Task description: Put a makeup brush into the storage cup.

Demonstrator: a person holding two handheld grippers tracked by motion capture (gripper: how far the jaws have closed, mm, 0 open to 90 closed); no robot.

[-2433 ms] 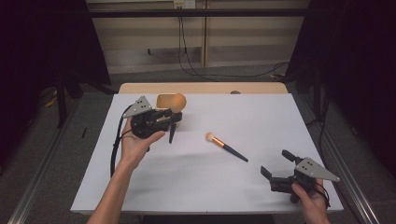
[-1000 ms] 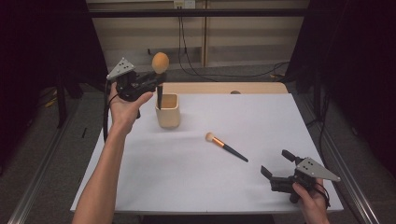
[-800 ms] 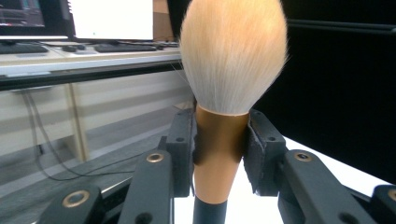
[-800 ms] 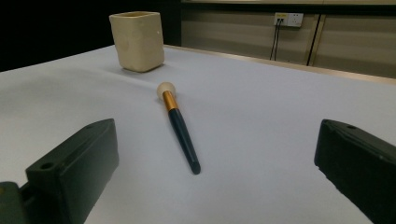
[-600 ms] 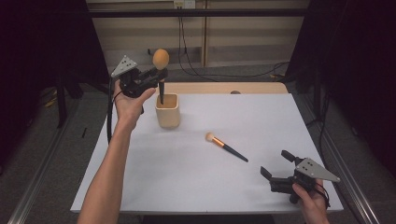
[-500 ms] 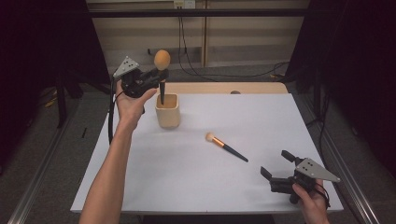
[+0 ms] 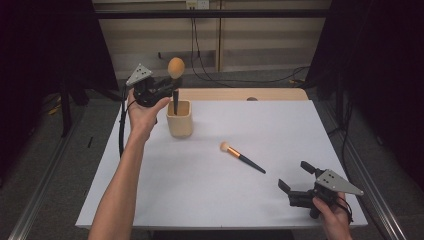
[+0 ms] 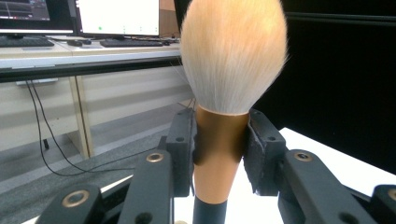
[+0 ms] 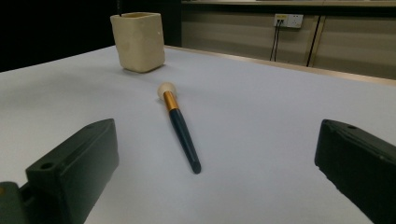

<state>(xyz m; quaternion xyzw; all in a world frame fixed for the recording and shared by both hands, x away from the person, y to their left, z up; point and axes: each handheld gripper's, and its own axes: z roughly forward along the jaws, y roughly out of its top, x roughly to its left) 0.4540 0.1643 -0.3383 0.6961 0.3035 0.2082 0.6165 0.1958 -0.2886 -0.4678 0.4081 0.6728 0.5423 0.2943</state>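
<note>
We see the powder brush upright, bristles up, handle tip dipping into the beige cup at the table's 11 o'clock; left gripper jaws clench its copper ferrule so it drops in straight. Small brush lies mid-table, probably next. Right gripper waits at 5 o'clock, jaws released.

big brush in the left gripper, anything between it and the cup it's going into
Nothing visible. The left gripper holds the big brush upright right over the beige cup, handle end already at the cup's open mouth. The small brush lies apart on the table, well clear.
</note>
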